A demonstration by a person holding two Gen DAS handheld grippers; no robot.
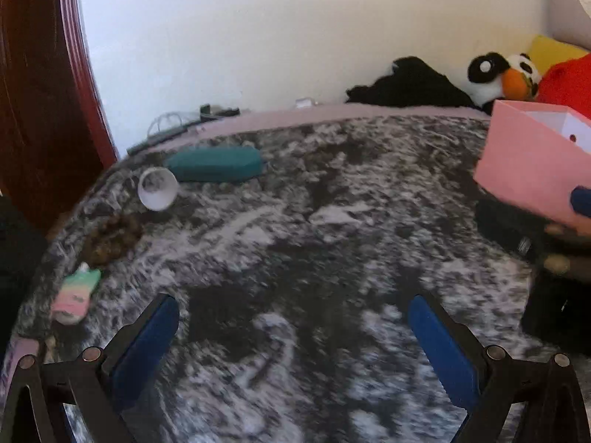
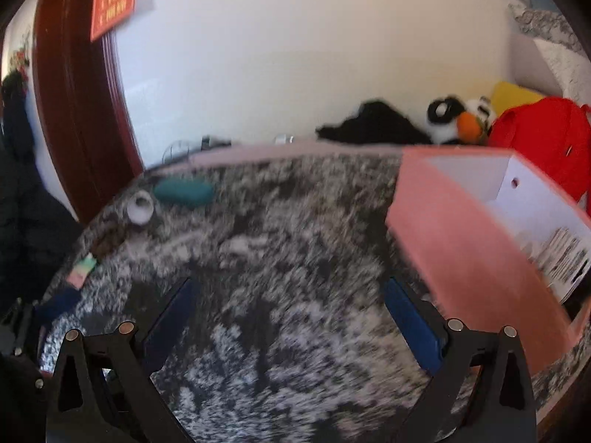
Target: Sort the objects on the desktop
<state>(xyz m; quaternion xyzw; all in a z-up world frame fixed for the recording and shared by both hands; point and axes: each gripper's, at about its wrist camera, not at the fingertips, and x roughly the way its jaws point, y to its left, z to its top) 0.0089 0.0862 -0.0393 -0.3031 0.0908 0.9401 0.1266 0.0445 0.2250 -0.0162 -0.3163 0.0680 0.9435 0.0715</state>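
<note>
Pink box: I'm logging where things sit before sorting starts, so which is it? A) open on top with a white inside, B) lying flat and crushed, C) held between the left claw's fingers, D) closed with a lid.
A: the pink box has no lid, and its white inner walls show from above; both claws are open and hold nothing.

My left gripper (image 1: 293,332) hangs open over the blanket (image 1: 314,240); case (image 1: 214,164), cup (image 1: 157,188) and beads (image 1: 114,238) lie far left, pink box (image 1: 528,162) right.
</note>
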